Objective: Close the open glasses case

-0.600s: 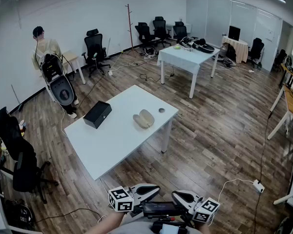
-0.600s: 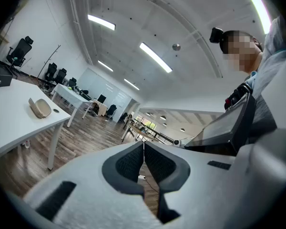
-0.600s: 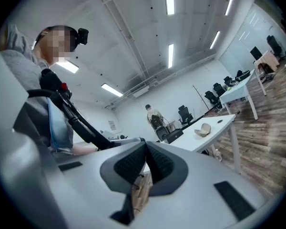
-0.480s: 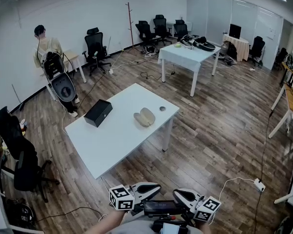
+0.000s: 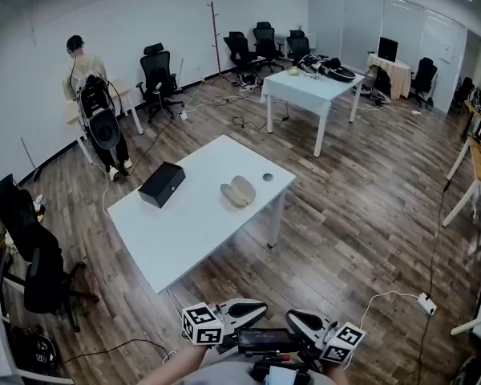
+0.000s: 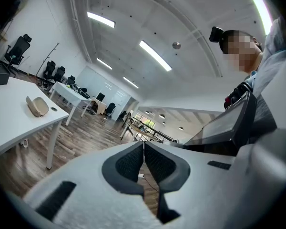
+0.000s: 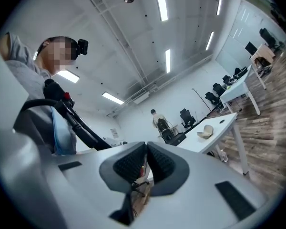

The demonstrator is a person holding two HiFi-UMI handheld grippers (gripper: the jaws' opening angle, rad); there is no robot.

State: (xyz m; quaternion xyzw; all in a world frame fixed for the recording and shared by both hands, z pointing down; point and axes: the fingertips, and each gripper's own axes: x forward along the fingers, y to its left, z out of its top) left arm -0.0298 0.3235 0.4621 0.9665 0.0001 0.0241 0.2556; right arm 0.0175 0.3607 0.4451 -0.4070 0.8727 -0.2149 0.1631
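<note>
Well apart, open glasses case (image 5: 238,192), black box (image 5: 162,184)

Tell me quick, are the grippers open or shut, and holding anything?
Left gripper: shut, holding nothing.
Right gripper: shut, holding nothing.

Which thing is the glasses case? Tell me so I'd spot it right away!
Look at the nearer white table. The glasses case lies open near its right end, beige and shell-shaped, unlike the black box and small dark disc.
</note>
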